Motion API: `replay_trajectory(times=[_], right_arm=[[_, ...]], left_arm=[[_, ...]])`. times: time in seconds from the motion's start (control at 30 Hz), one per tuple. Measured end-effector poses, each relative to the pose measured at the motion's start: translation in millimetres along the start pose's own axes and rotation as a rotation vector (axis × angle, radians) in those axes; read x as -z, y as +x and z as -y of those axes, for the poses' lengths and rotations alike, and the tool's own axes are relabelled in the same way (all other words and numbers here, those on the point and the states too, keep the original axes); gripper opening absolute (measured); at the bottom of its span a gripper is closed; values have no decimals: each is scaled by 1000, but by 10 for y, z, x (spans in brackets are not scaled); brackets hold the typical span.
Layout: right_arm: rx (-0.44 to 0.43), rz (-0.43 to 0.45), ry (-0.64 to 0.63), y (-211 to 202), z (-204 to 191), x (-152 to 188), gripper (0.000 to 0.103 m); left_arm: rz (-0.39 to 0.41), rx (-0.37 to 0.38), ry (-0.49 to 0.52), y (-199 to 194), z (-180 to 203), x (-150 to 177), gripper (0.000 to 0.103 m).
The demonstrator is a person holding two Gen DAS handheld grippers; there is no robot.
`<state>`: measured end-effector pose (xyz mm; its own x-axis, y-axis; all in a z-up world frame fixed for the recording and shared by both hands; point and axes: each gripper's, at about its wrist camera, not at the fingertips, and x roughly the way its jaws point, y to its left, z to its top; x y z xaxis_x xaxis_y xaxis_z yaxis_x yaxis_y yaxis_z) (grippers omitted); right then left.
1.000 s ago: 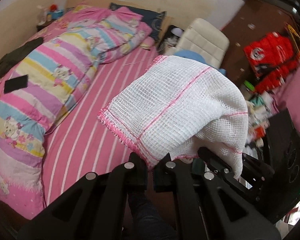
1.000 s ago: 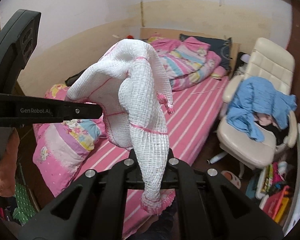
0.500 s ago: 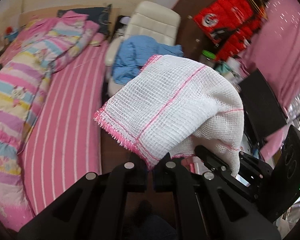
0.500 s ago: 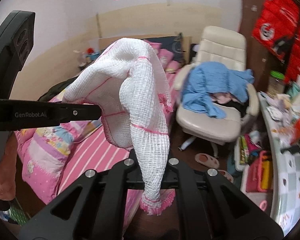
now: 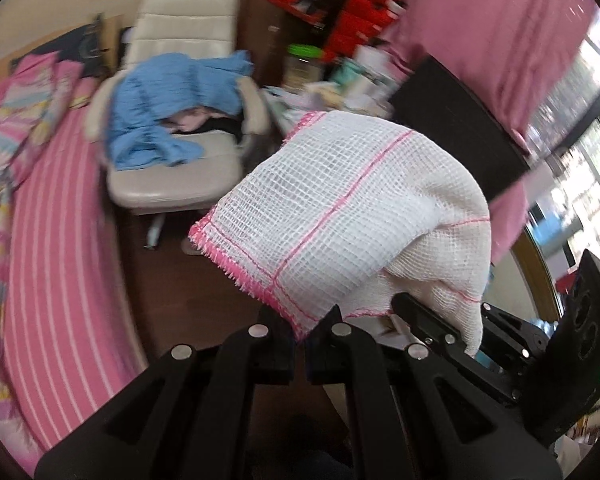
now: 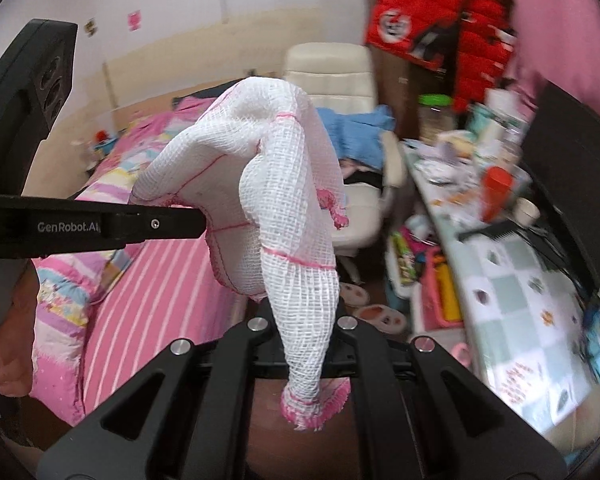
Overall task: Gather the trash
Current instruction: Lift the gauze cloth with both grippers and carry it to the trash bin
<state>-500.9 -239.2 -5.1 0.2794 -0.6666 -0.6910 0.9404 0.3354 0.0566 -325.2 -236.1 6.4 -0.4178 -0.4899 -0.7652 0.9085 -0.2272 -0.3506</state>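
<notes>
A white mesh cloth [image 5: 340, 216] with pink edging hangs in the air between both grippers. In the left wrist view my left gripper [image 5: 298, 340] is shut on its fringed pink corner. My right gripper [image 5: 432, 328] shows at the lower right, under the cloth's other end. In the right wrist view the cloth [image 6: 276, 184] is bunched into a hump. My right gripper [image 6: 304, 332] is shut on its narrow lower end, whose tail hangs below the fingers. My left gripper [image 6: 196, 222] reaches in from the left and pinches the cloth's edge.
A cream chair [image 5: 172, 184] draped with blue clothing [image 5: 172, 112] stands beside the pink striped bed [image 5: 60, 240]. A cluttered table with a checked cover [image 6: 520, 272] is at right, with a dark screen [image 5: 452, 128] and a red jacket [image 6: 440, 20]. Slippers [image 6: 376, 312] lie on the floor.
Both views have swung from the bed toward the chair and the cluttered table. The cloth has stayed gripped by both grippers, its shape unchanged.
</notes>
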Motion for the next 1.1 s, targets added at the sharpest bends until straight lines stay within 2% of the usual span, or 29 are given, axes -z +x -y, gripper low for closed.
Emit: replay_trajectory(times=[0.2, 0.47, 1.1], right_arm=[[78, 15, 91, -400, 706, 227, 5], [190, 25, 245, -1000, 1525, 775, 5], [426, 31, 523, -2311, 2616, 2126, 5]], left_arm=[[-53, 68, 110, 354, 868, 20, 3], [-135, 145, 260, 684, 1862, 215, 3], [-309, 323, 559, 1207, 3914, 1204, 3]])
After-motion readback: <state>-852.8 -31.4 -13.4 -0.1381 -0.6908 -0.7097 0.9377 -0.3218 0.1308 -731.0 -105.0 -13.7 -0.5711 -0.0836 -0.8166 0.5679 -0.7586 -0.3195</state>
